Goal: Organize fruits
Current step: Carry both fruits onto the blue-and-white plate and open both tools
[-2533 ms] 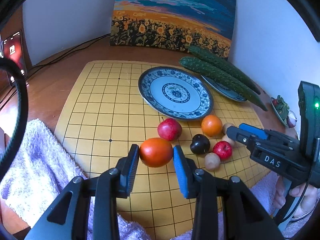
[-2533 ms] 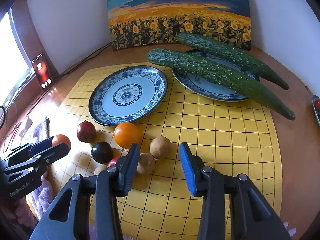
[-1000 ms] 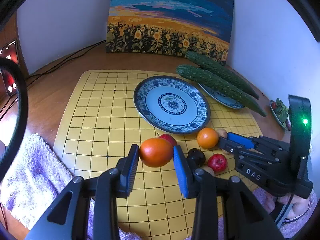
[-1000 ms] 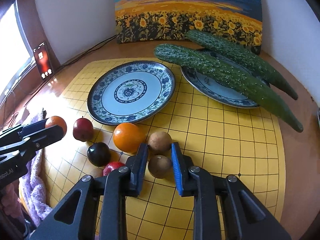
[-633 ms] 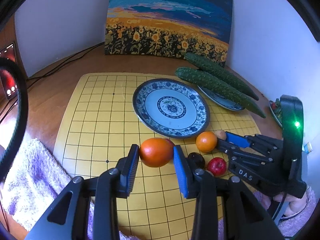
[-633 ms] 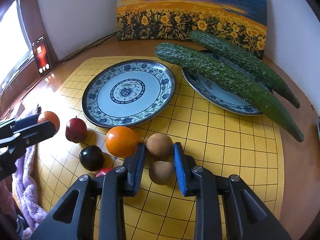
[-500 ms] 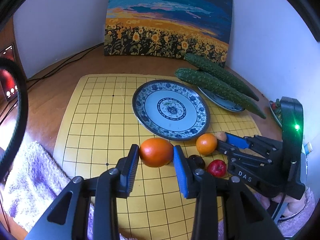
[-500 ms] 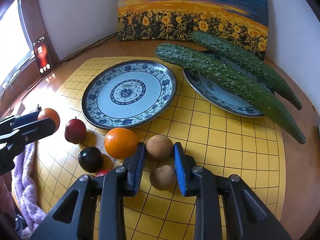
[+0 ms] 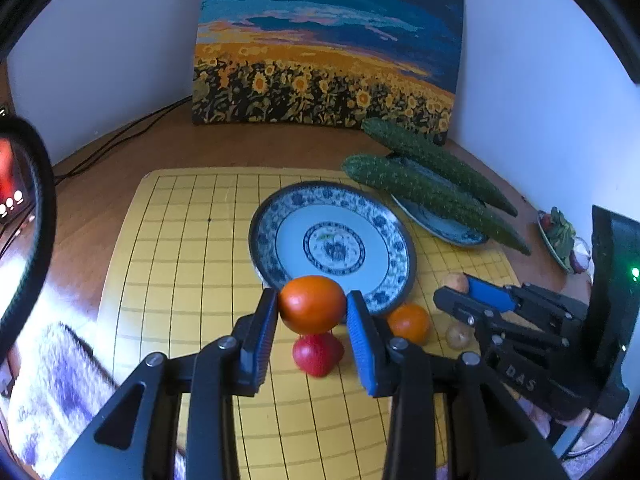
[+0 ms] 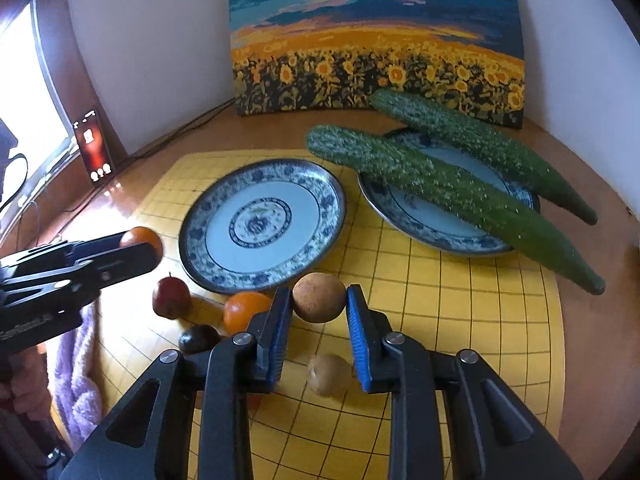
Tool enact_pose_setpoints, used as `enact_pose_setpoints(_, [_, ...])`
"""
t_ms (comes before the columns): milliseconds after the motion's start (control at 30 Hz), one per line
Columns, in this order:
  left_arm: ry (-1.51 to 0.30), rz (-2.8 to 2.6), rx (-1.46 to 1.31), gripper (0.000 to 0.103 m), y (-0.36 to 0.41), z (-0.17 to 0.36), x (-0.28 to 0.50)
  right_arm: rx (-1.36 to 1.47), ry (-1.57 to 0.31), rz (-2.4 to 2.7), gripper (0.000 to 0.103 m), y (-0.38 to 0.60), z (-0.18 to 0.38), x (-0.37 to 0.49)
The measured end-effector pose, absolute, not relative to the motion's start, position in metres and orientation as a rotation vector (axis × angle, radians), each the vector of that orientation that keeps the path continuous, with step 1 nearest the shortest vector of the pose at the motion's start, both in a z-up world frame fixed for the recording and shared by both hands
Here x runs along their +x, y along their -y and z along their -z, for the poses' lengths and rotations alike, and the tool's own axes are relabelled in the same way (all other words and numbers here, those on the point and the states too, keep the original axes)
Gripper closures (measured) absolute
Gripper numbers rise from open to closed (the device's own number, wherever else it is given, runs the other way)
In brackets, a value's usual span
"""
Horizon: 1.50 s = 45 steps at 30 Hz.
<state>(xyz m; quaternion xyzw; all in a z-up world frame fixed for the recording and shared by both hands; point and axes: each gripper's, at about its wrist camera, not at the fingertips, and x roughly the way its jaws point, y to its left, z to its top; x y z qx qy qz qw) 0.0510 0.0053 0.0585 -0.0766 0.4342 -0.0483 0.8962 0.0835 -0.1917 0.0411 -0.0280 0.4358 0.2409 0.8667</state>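
My left gripper [image 9: 312,316] is shut on an orange tomato-like fruit [image 9: 312,303] and holds it above the mat, just short of the empty blue-patterned plate [image 9: 280,216]. My right gripper [image 10: 318,316] is shut on a brown round fruit [image 10: 319,297], lifted near the same plate's [image 10: 320,192] front rim. On the yellow grid mat [image 10: 460,304] lie a red apple [image 10: 171,298], an orange [image 10: 244,310], a dark plum [image 10: 198,338] and another brown fruit [image 10: 329,374]. In the left wrist view the apple [image 9: 318,354] and orange [image 9: 409,322] lie below my fingers.
Two long cucumbers [image 10: 440,184] rest on a second blue plate [image 10: 448,236] at the right. A sunflower painting [image 10: 376,40] leans on the back wall. A purple towel [image 10: 76,376] lies at the mat's left edge. A phone [image 10: 94,148] stands at the left.
My right gripper closed on the brown fruit and lifted it off the mat. My left gripper carried the orange fruit forward toward the empty plate.
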Motion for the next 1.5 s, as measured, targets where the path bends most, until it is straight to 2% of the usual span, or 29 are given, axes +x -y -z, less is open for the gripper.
enact_pose_setpoints(667, [-0.964,0.086,-0.165,0.066,-0.008,-0.034,0.127,-0.082,-0.985,-0.542,0.074,0.158,-0.032,0.133])
enact_pose_setpoints(1433, [-0.966,0.096,-0.193,0.066,-0.013,-0.023,0.141,-0.104,-0.984,-0.558,0.074,0.142,-0.019,0.151])
enact_pose_setpoints(1500, [-0.956,0.100,-0.188,0.066,-0.012,-0.026,0.140,-0.099,-0.986,-0.554,0.071,0.142,-0.021,0.151])
